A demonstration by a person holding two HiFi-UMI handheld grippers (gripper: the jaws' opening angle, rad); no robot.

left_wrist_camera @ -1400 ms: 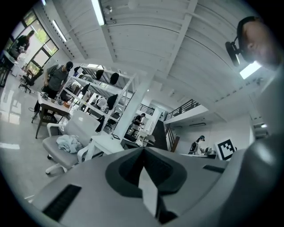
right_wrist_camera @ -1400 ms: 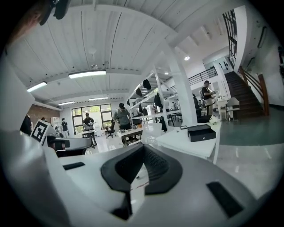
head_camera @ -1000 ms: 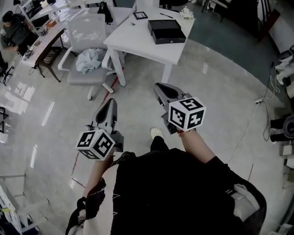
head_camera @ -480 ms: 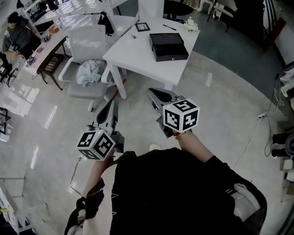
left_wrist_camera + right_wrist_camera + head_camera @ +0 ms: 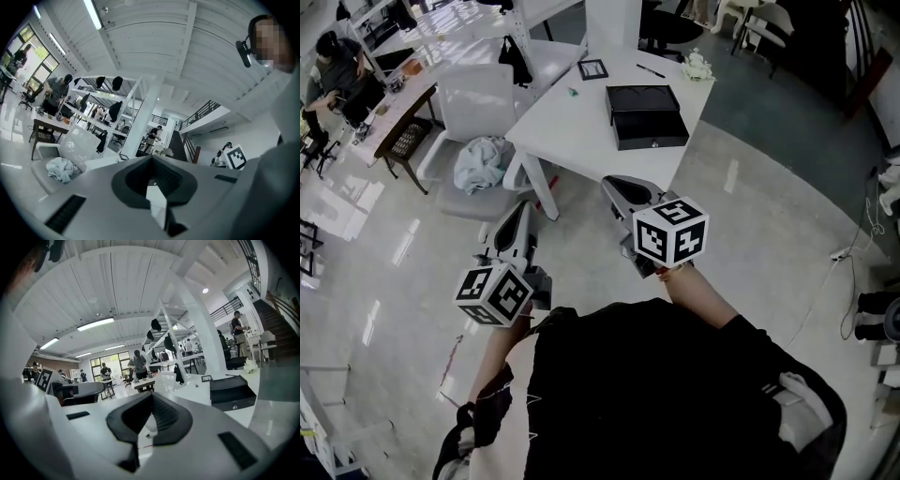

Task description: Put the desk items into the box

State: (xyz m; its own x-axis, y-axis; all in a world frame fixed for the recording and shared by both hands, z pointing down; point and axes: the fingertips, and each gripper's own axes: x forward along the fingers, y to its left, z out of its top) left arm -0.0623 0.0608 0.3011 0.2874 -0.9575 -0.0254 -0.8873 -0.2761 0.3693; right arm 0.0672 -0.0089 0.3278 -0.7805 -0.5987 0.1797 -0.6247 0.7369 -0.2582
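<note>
**Approach to table, both grippers empty**

- L gripper (image 5: 524, 208): jaws together, tips meeting, nothing btwn them. Held low over floor (image 5: 750, 206), pointing toward table.
- R gripper (image 5: 615, 184): same, jaws closed w/ nothing held. Tip near table's near edge.
- Table (image 5: 572, 117): white, just ahead of both grippers.
- Box (image 5: 647, 114): black, flat, on table's near-right part. Top looks closed; can't tell for sure.
- Desk items, all beyond box and apart from each other:
  - frame (image 5: 592, 68), far-left
  - pen (image 5: 652, 70), lying flat behind box
  - white crumpled item (image 5: 697, 66), far-right corner
  - green bit (image 5: 573, 91), near frame, too small to ID
- Chair (image 5: 478, 98) w/ cloth (image 5: 483, 161): left of table, prob. not part of job.

Step in hand (judged): closing in on table; nothing picked yet.

To do it well:
- Stand square to table before reaching.
- Spread jaws before coming down on an item.
- If box is shut, lift lid first w/ one gripper and keep the other free.
- Pen: pinch across barrel, low to the top; may roll.
- Frame: take by one edge.
- Crumpled item: light squeeze only.
</note>
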